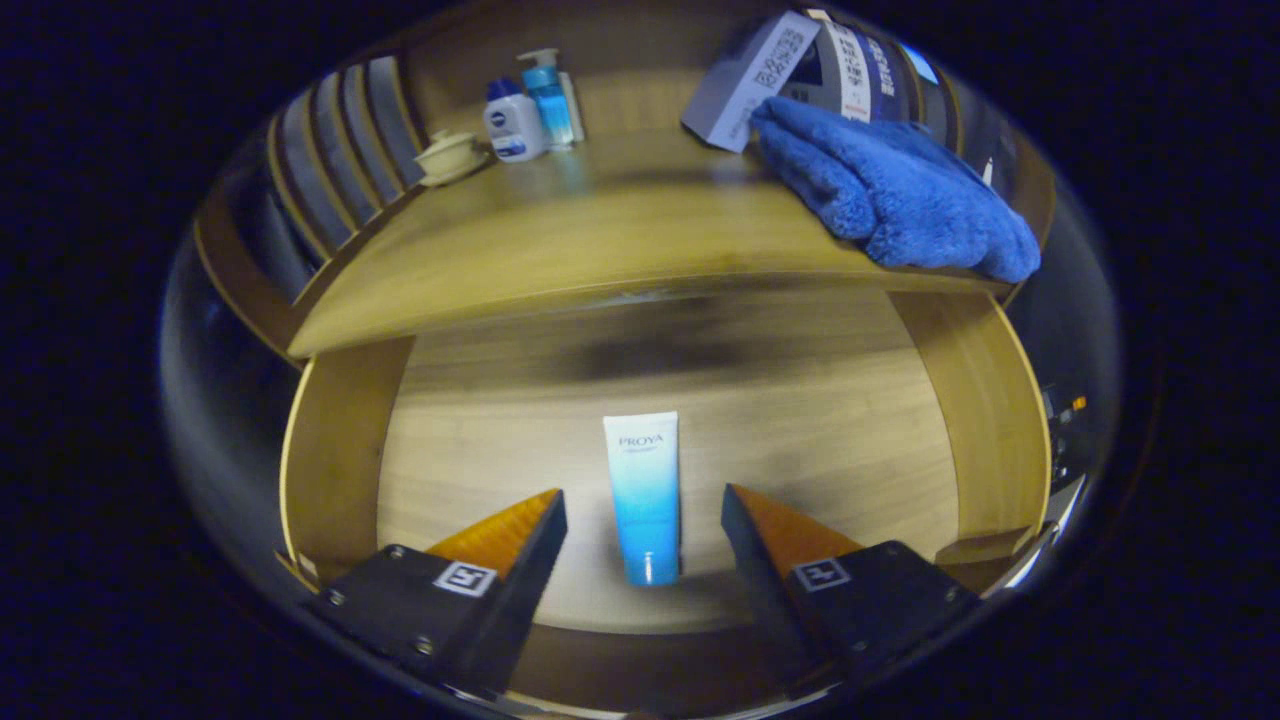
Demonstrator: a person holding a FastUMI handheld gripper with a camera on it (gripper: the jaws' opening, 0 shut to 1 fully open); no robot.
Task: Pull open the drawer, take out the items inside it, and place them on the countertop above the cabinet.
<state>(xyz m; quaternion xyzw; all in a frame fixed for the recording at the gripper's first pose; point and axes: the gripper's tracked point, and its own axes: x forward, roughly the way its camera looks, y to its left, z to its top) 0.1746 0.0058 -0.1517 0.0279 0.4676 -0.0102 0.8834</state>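
Observation:
The wooden drawer [335, 470] is pulled open below the countertop [560, 240]. A white-to-blue tube [645, 495] lies flat on the drawer's floor, its cap end toward me. My gripper [645, 505] is open above the drawer, with one finger on each side of the tube's lower half. Neither finger touches the tube.
On the countertop, a blue towel [900, 195] drapes over the right front edge, with a grey box [745, 80] and packages behind it. At the back left stand a white bottle [513, 122], a blue pump bottle [549, 95] and a small lidded cup [450, 155].

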